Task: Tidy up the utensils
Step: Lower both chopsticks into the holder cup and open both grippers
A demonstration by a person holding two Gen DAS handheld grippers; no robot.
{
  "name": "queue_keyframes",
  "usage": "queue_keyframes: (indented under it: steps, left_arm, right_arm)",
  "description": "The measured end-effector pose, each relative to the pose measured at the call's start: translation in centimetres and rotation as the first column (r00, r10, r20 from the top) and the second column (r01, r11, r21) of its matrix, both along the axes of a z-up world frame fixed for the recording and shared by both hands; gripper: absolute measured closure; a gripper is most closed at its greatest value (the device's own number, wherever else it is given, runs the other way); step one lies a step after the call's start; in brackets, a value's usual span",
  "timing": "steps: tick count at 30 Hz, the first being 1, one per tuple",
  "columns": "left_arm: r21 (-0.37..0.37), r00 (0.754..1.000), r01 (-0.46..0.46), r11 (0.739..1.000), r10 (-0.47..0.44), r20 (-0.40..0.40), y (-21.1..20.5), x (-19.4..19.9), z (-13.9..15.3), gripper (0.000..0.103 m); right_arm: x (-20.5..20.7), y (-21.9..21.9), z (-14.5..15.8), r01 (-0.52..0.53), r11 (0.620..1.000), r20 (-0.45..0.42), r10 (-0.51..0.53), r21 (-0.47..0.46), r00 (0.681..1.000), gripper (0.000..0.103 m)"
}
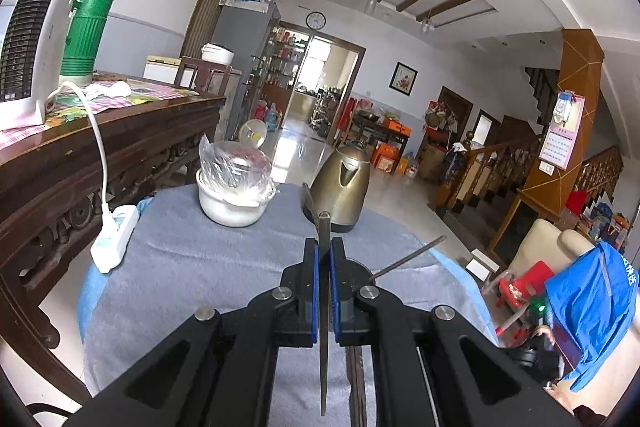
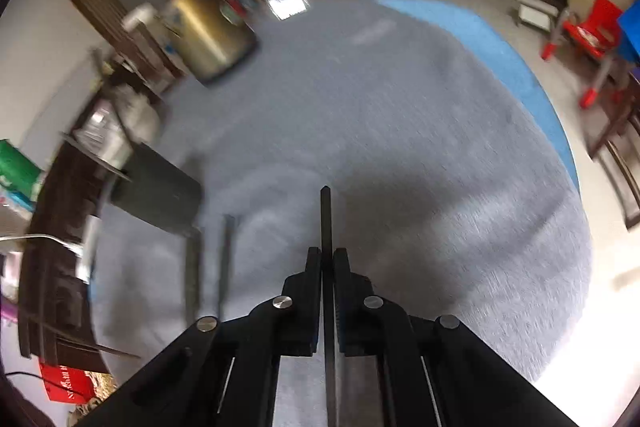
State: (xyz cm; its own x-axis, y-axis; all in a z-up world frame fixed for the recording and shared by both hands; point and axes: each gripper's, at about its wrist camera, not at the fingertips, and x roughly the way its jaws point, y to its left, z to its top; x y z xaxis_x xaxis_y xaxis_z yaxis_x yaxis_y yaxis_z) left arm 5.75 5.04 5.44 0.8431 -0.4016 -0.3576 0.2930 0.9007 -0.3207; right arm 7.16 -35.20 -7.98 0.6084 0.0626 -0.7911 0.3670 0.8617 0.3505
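Observation:
My left gripper [image 1: 325,247] is shut on a thin metal chopstick [image 1: 324,227] that runs along its fingers and sticks out past the tips, above the grey cloth of the round table [image 1: 192,267]. A second chopstick [image 1: 408,257] slants up at its right. My right gripper [image 2: 327,255] is shut on a dark chopstick [image 2: 326,219], held over the same grey cloth [image 2: 400,107]. Two more dark sticks [image 2: 224,259] lie on the cloth to its left, blurred. The other gripper [image 2: 156,187] shows at the left as a dark blurred block.
A white bowl with a plastic-wrapped container [image 1: 234,183] and a brass kettle [image 1: 342,183] stand at the table's far side. A white power strip [image 1: 114,239] hangs at the left edge beside a carved wooden sideboard [image 1: 100,147]. The right wrist view is motion-blurred.

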Motion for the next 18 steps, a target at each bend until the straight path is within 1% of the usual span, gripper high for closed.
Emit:
queue_keyframes:
  steps: [1, 4, 6, 8, 11, 12, 13, 15, 18]
  left_arm:
    - [0.002, 1.0, 0.002, 1.0, -0.002, -0.002, -0.2, 0.0, 0.0, 0.098]
    - [0.017, 1.0, 0.01, 1.0, -0.01, 0.004, -1.0, -0.2, 0.2, 0.098]
    - [0.033, 1.0, 0.014, 0.999, -0.014, 0.013, -1.6, 0.0, 0.5, 0.098]
    - [0.026, 1.0, 0.026, 0.999, -0.026, 0.015, -1.7, 0.7, 1.0, 0.098]
    - [0.012, 0.999, 0.026, 1.0, -0.026, 0.037, -1.8, 2.1, 2.2, 0.098]
    - [0.007, 0.999, 0.024, 1.0, -0.025, 0.046, -1.8, 2.5, 2.6, 0.098]
    - [0.002, 0.998, 0.022, 1.0, -0.022, 0.056, -1.8, 3.1, 3.1, 0.098]
    - [-0.007, 0.996, 0.018, 1.0, -0.018, 0.083, -2.0, 4.2, 4.2, 0.098]
    - [-0.022, 0.99, 0.015, 1.0, -0.012, 0.14, -2.6, 5.7, 5.7, 0.098]
  right_arm:
    - [-0.2, 0.1, 0.5, -0.014, 1.0, 0.034, 0.013, 0.003, 0.999, 0.097]
    - [-0.6, 0.1, 1.1, -0.039, 0.998, 0.116, 0.032, 0.057, 0.993, 0.097]
    - [-0.4, 0.6, 2.2, -0.066, 0.996, 0.19, 0.053, 0.063, 0.98, 0.097]
    - [-0.5, 1.9, 3.4, -0.096, 0.993, 0.259, 0.077, 0.062, 0.963, 0.097]
    - [-0.5, 3.4, 6.7, -0.135, 0.99, 0.381, 0.113, 0.031, 0.918, 0.097]
    - [-0.4, 4.1, 8.1, -0.149, 0.989, 0.43, 0.128, 0.014, 0.894, 0.097]
    - [-0.3, 4.6, 9.0, -0.156, 0.988, 0.458, 0.138, 0.002, 0.878, 0.097]
    - [-0.1, 5.8, 11.3, -0.171, 0.985, 0.529, 0.159, -0.026, 0.834, 0.097]
    - [1.0, 7.8, 13.8, -0.16, 0.983, 0.612, 0.183, -0.093, 0.77, 0.097]
